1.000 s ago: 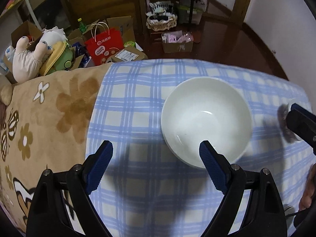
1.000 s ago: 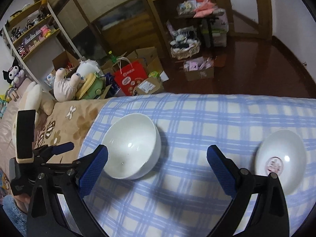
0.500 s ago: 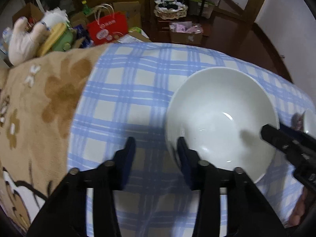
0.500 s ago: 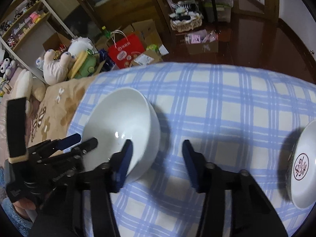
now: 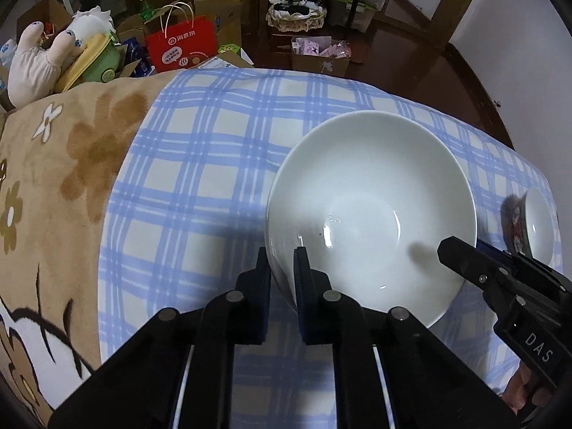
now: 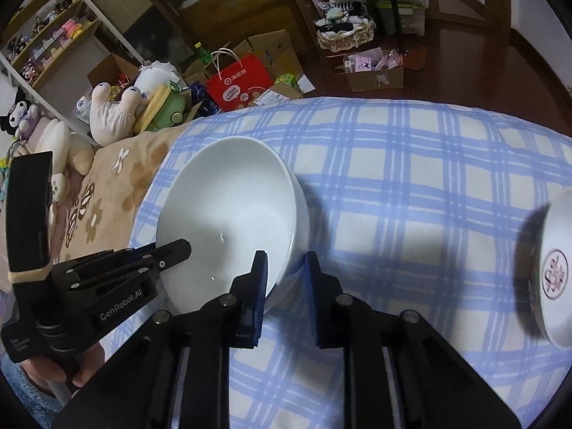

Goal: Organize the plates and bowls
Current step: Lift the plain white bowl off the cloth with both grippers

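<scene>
Gripping bowl rim, lower centre: left gripper and right gripper just closing, pinching it. Next: level two-handed lift.

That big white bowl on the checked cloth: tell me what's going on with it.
A person is working a handheld tool in each hand, and both are clamped on the large plain white ceramic bowl, which sits on the blue-and-white checked cloth. The left tool pinches the rim on one side, the right tool pinches the opposite side, each with one pad inside and one outside; both have just been closing. A smaller white bowl with a red emblem lies apart, untouched.
</scene>
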